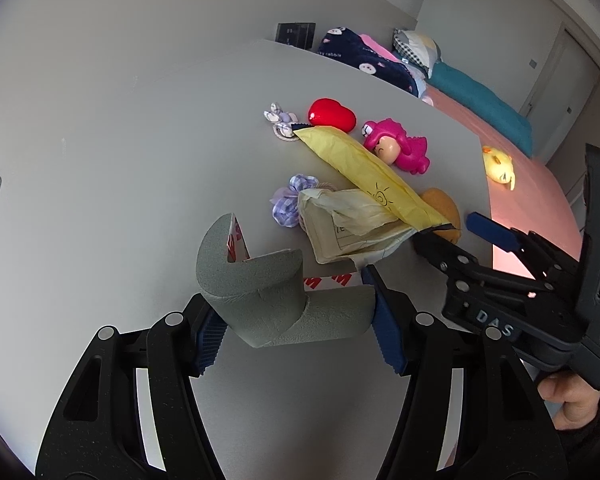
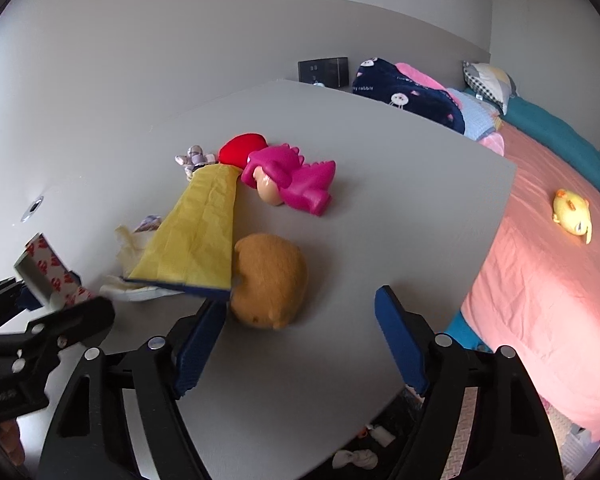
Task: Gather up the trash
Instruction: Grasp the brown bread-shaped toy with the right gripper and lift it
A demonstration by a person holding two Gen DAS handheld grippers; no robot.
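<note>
Only the left wrist view shows the left tool [image 1: 300, 312] clamped on a grey foam corner piece [image 1: 268, 296]; the right tool [image 2: 300, 340] stands apart, its left finger touching a yellow wrapper [image 2: 196, 232] lying on the bench [image 2: 380, 200], long axis toward 12 o'clock.

Red heart toy [image 1: 332, 115], pink dinosaur figure [image 2: 296, 184] — yellow duck [image 2: 572, 215] on bed [image 2: 540, 280]

Right claw [image 2: 300, 340] open over grey table [image 2: 360, 208], yellow wrapper [image 2: 196, 232], brown plush [image 2: 270, 280]
</note>
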